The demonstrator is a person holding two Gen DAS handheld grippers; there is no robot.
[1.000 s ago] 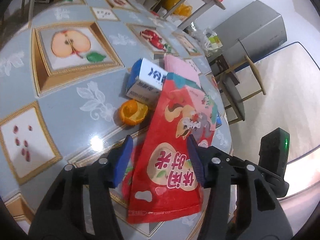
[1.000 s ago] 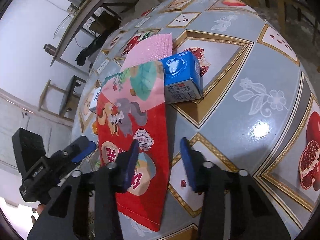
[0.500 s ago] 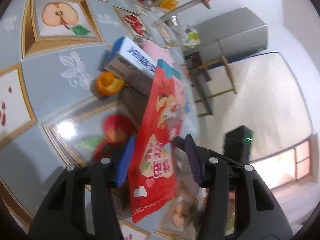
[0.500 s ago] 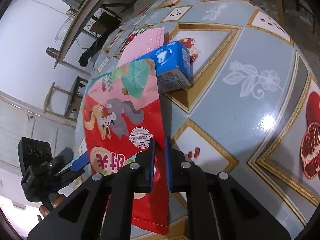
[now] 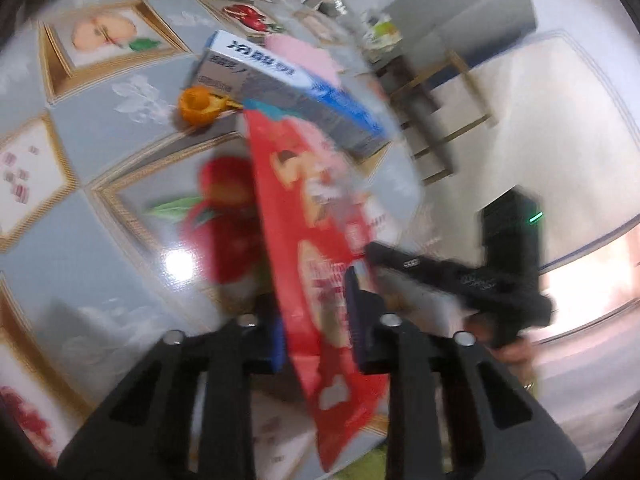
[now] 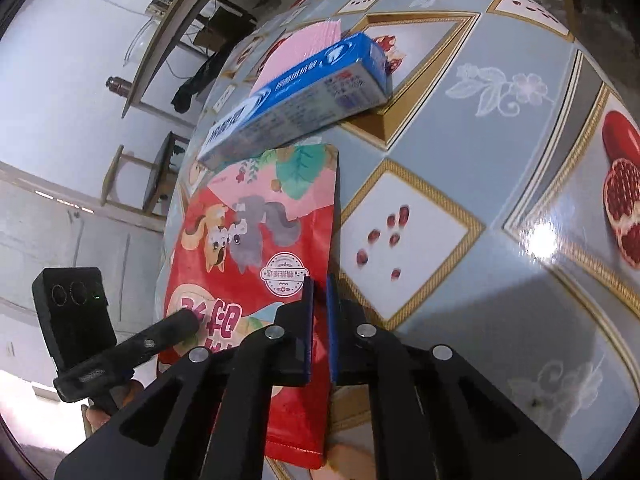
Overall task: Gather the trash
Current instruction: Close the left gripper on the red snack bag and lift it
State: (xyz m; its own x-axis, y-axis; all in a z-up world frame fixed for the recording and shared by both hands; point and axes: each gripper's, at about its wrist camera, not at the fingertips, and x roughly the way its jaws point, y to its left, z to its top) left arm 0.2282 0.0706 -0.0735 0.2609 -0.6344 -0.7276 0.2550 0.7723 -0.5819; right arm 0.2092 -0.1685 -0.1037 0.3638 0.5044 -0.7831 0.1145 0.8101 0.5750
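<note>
With the red snack bag (image 6: 256, 248) half-lifted off the fruit-print table (image 6: 500, 184), right gripper (image 6: 318, 292) is clamped on its edge and left gripper (image 5: 314, 312) is closing around the opposite side, likely to spread the mouth for the toothpaste box (image 6: 296, 92) and orange peel (image 5: 198, 104).

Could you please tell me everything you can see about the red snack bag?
The red bag is a flat, glossy printed pouch with cartoon squirrels, a teal leaf and white lettering; one end has a stitched-looking seam. Its far end sits at the blue box, and it extends over the table edge. The right gripper is shut on one long edge; the left gripper straddles the other side, its jaws closing.
</note>
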